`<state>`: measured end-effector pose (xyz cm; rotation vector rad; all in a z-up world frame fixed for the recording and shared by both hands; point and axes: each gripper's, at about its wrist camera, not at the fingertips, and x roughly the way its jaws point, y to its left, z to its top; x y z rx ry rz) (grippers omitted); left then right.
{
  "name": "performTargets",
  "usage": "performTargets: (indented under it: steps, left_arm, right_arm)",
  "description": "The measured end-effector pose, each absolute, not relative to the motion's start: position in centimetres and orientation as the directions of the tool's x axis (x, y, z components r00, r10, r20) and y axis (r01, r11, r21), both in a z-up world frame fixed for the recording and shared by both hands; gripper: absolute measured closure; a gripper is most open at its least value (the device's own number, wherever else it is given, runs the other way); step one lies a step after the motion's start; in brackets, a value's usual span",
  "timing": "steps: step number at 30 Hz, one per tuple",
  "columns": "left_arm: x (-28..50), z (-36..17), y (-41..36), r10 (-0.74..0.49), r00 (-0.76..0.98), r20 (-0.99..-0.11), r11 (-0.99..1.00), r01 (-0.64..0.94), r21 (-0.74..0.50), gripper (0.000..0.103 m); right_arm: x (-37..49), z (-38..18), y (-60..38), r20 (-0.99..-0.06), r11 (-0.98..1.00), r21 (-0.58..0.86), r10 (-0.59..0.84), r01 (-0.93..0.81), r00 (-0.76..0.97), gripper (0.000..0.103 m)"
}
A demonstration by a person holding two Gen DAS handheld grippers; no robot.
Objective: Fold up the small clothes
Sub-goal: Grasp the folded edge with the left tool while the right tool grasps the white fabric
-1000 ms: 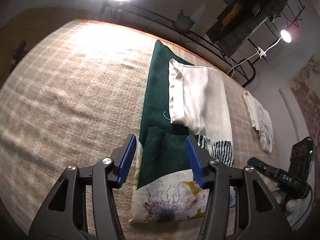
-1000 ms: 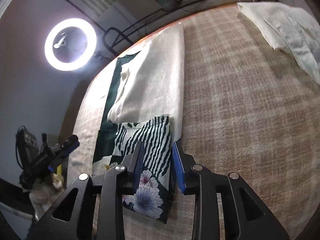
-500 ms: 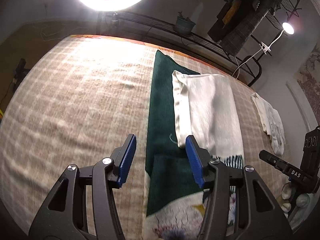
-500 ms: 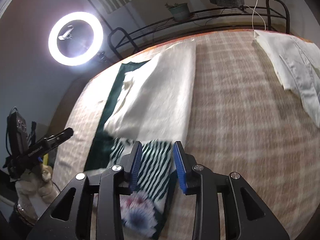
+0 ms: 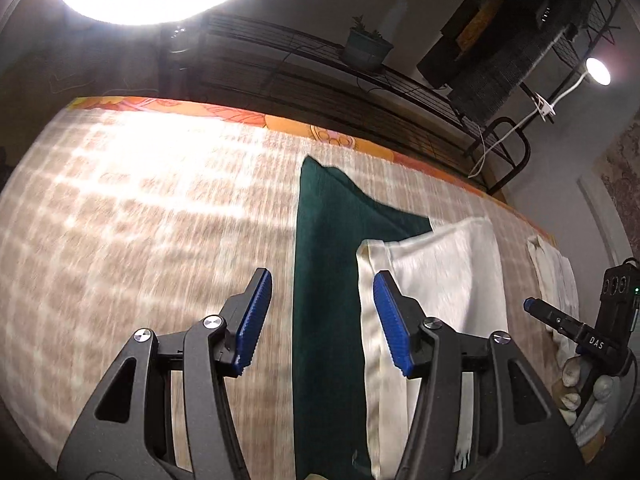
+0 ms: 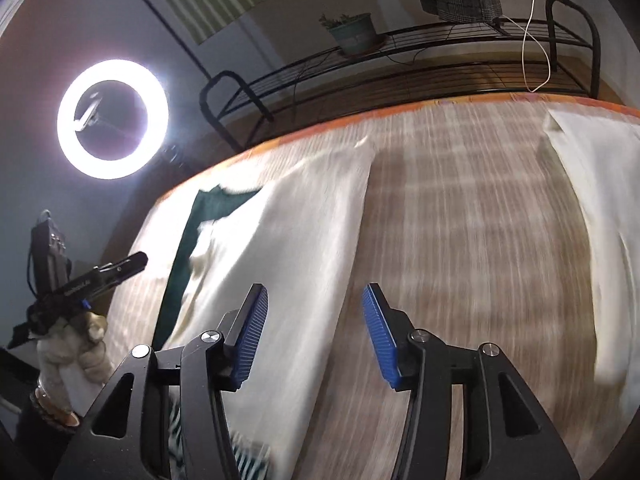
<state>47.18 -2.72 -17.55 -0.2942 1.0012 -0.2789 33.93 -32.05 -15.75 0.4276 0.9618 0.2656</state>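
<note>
A long dark green cloth (image 5: pixel 320 240) lies flat on the checked beige bedspread (image 5: pixel 140 220), with a cream cloth (image 5: pixel 440 268) overlapping its right side. My left gripper (image 5: pixel 322 280) hovers over the green cloth's left edge, jaws apart and opening slightly, nothing pressed between them. In the right wrist view my right gripper (image 6: pixel 315 292) hangs above the right edge of the cream cloth (image 6: pixel 288 240), its jaws opening and gripping nothing. A striped cloth (image 6: pixel 248 456) peeks out at the bottom, behind the fingers. The picture is blurred by motion.
A second white garment (image 6: pixel 600 220) lies further right on the bedspread. Past the orange far edge (image 5: pixel 248 118) stands a black metal rack (image 6: pixel 400 64) with a potted plant (image 6: pixel 354 34). A ring light (image 6: pixel 112 120) shines at the left. A gloved hand (image 6: pixel 68 360) shows at the left.
Both grippers have travelled forward over the clothes toward the far edge. The floral and striped pieces have slipped below view. The right jaws have widened.
</note>
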Motion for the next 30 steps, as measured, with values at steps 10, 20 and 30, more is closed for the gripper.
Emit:
performTargets:
  steps: [10,20,30]
  left_arm:
    - [54.0,-20.6,-3.0,-0.402,0.492,-0.772,0.901,0.063,-0.429,0.049]
    - [55.5,-21.5,-5.6,-0.407,0.489,-0.771,0.908,0.123,-0.401,0.099]
    - [53.3,-17.9,-4.9,-0.432,0.568,-0.700,0.892,0.152,-0.426,0.103]
  right_arm:
    - [41.9,-18.7,-33.8,-0.700,0.838,0.545,0.432,0.034,0.568,0.054]
    - [44.3,-19.2,-32.1,-0.689,0.829,0.558,0.487,-0.036,0.536,0.096]
    - [42.3,-15.0,-30.6,-0.670,0.877,0.466,0.437,-0.119,0.601,0.100]
